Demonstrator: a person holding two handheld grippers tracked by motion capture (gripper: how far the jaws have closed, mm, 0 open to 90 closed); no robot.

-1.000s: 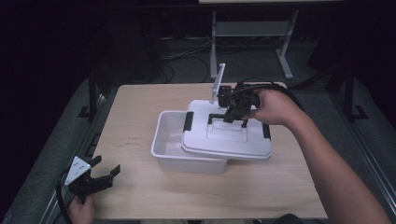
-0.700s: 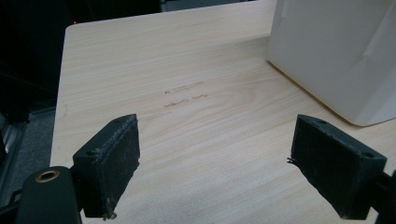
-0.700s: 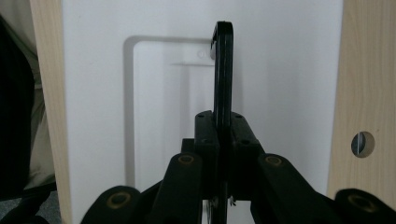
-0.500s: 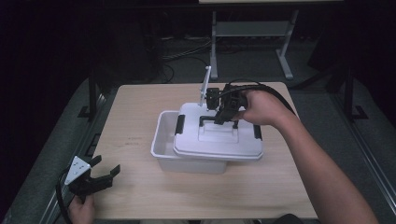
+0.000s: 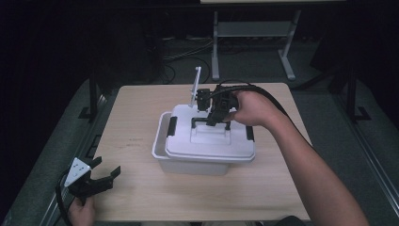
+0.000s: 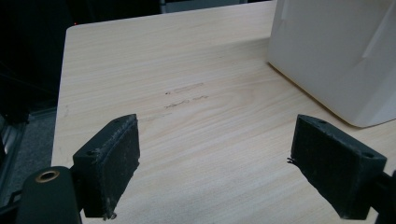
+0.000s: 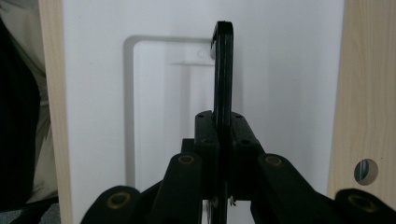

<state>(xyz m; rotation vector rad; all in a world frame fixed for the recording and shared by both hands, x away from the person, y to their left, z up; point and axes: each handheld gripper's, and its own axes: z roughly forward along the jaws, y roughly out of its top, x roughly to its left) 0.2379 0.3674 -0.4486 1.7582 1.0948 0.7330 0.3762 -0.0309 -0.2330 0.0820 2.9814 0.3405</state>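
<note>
My right claw point(image 5: 212, 115) pinches the black handle point(image 7: 223, 70) of the white lid point(image 5: 211, 141), offset atop the white bin point(image 5: 162, 150); next I must align it, while my left claw point(image 5: 96, 179) idles wide open near the counter's point(image 5: 141, 108) corner.

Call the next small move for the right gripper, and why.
Probably slide the lid a little further left, then lower it. The right gripper is shut on the lid's black handle, but the lid sits offset, leaving the bin's left rim uncovered. The left gripper rests open, apart.
</note>
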